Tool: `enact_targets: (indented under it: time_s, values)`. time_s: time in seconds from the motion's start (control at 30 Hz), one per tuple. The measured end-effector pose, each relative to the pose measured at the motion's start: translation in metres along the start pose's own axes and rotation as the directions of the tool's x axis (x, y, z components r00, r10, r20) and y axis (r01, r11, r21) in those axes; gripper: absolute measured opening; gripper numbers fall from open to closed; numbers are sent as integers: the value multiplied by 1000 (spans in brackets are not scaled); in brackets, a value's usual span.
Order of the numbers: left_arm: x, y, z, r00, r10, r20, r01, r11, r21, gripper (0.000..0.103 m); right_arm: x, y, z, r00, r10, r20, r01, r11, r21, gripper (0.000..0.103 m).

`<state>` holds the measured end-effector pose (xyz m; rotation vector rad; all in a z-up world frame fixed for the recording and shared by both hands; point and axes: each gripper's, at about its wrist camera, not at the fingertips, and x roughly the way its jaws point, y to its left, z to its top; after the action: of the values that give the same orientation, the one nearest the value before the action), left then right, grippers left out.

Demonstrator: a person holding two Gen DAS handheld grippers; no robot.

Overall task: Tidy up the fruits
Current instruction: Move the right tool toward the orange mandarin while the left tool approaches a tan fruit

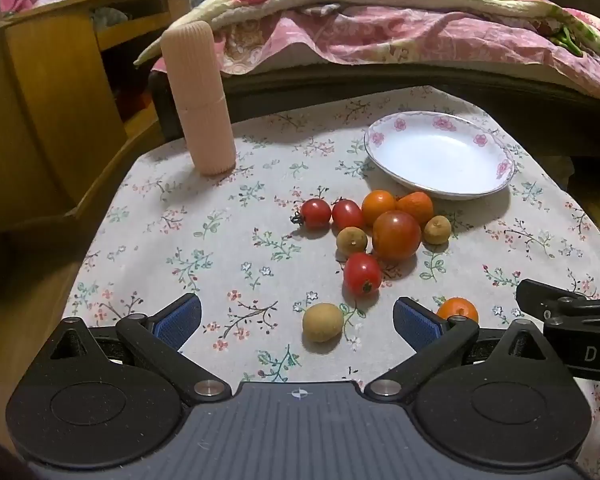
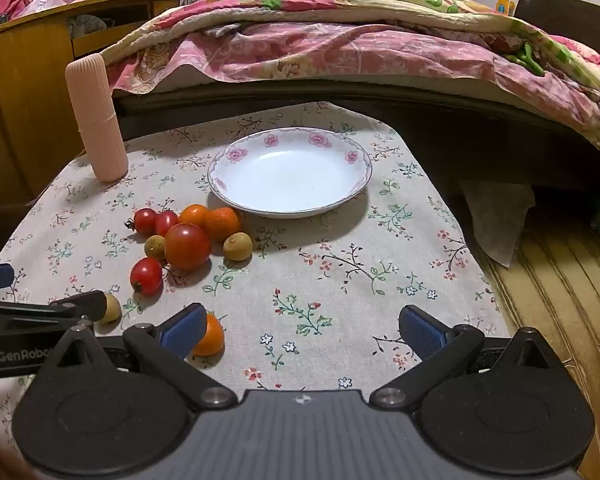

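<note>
A cluster of fruit lies on the floral tablecloth: a large tomato [image 1: 396, 234] [image 2: 187, 246], several cherry tomatoes [image 1: 362, 273] [image 2: 146, 275], small oranges [image 1: 378, 207] [image 2: 222, 223] and brown longans [image 1: 351, 240] [image 2: 238, 245]. Behind it stands an empty white plate [image 1: 440, 155] [image 2: 290, 172] with pink flowers on its rim. My left gripper [image 1: 298, 322] is open, with a lone longan [image 1: 323, 322] on the cloth between its fingers. My right gripper [image 2: 300, 330] is open over bare cloth. An orange [image 2: 210, 336] [image 1: 458, 310] lies just behind its left finger.
A tall ribbed pink cylinder [image 1: 198, 98] [image 2: 97, 118] stands at the table's far left. A bed with a pink quilt [image 2: 340, 48] runs behind the table, a wooden cabinet [image 1: 52, 100] to the left. The table's right edge drops to a wooden floor [image 2: 560, 272].
</note>
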<state>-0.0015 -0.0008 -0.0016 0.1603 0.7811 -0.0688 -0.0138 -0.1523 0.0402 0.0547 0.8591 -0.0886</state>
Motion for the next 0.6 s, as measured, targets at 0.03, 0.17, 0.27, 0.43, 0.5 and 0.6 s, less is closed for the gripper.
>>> enact_targets:
  time_s: [0.03, 0.17, 0.27, 0.43, 0.5, 0.6]
  values:
    - [0, 1, -1, 1000, -3, -3, 3, 1000, -1, 103, 0, 0, 0, 1000, 0, -3, 0, 1000, -2, 103]
    - [5, 2, -2, 1000, -2, -23, 2, 1000, -7, 103, 3, 2, -1, 1000, 1, -13, -1, 1000, -9, 103]
    - [5, 3, -1, 1000, 1, -24, -1, 1000, -9, 103, 3, 3, -2, 1000, -1, -15, 1, 1000, -14, 103]
    - [5, 4, -1, 1000, -3, -29, 3, 1000, -10, 103, 4, 3, -2, 1000, -7, -21, 6, 1000, -19, 103]
    - [5, 4, -1, 999, -7, -32, 7, 1000, -10, 103, 5, 3, -2, 1000, -9, -23, 9, 1000, -22, 103]
    - [5, 3, 0, 999, -6, -33, 6, 1000, -11, 103, 6, 2, -2, 1000, -10, -26, 9, 1000, -21, 103]
